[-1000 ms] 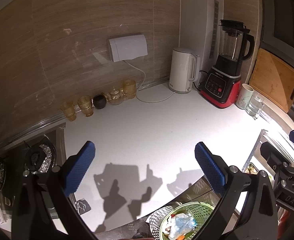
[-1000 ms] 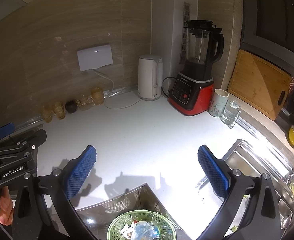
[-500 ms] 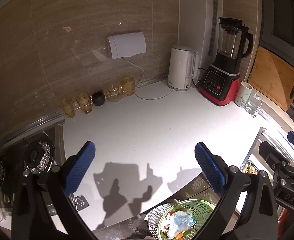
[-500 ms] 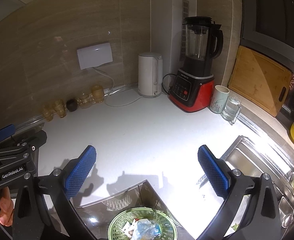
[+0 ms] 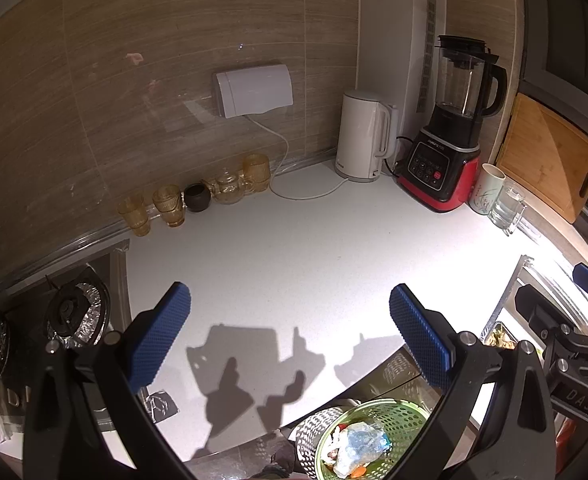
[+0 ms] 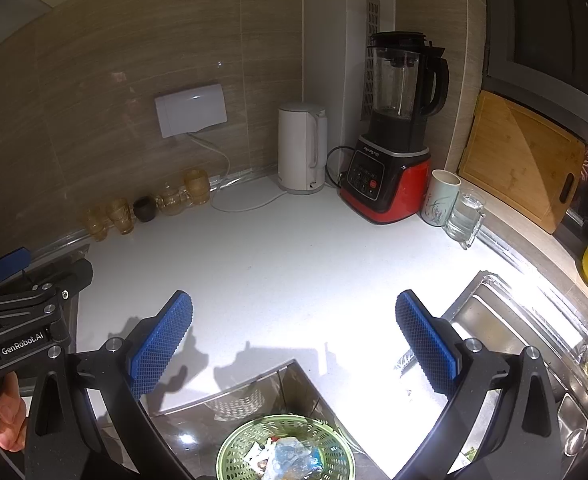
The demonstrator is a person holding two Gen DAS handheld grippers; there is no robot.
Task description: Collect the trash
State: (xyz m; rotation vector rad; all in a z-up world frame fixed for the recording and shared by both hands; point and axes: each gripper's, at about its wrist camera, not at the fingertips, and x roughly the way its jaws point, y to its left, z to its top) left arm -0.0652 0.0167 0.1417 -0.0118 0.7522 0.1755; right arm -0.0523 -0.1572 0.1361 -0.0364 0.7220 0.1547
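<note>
Both the left gripper (image 5: 289,336) and right gripper (image 6: 294,336) are held wide apart, empty. At six o'clock, the green mesh basket (image 6: 235,446) holds crumpled trash (image 6: 289,458), judged light and soft; its stiff rim would be pinched.

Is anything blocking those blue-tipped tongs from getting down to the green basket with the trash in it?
Nothing visible does. The green basket sits below the white counter's edge, its top uncovered, and both the right tongs and left tongs hang open above it.
</note>
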